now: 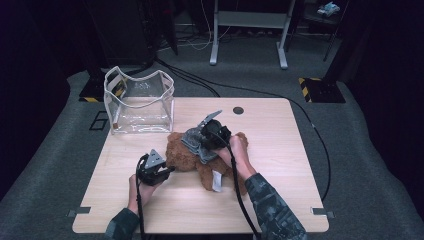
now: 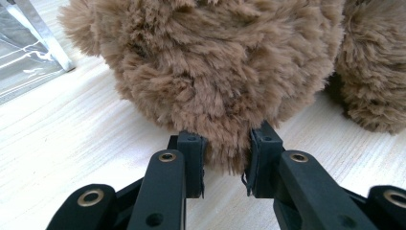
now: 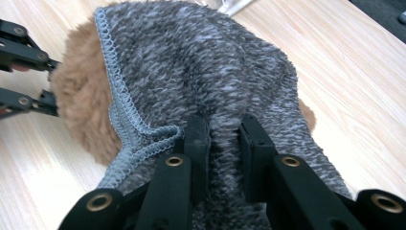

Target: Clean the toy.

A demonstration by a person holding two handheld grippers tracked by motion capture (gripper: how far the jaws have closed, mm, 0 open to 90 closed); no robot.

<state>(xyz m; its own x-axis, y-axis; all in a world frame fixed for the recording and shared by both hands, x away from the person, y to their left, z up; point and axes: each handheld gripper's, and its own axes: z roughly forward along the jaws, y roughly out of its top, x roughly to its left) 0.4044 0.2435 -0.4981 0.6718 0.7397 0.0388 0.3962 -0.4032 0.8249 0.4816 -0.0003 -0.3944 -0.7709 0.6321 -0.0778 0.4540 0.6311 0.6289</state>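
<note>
A brown plush bear (image 1: 186, 159) lies in the middle of the wooden table (image 1: 280, 200). A grey knit garment (image 1: 196, 142) is draped over its upper part. My left gripper (image 1: 169, 169) sits at the bear's left side. In the left gripper view, it (image 2: 225, 155) is shut on a tuft of the bear's fur (image 2: 215, 62). My right gripper (image 1: 204, 144) comes in from the right over the bear. In the right gripper view, it (image 3: 225, 136) pinches a fold of the grey knit (image 3: 206, 67), and brown fur (image 3: 79, 112) shows at the cloth's stitched edge.
A clear plastic bag (image 1: 139, 102) stands open at the table's back left, close behind the bear. A white label (image 1: 216, 181) lies by the bear's lower end. A round dark grommet (image 1: 238, 110) is set in the back edge. Black cables trail off the front.
</note>
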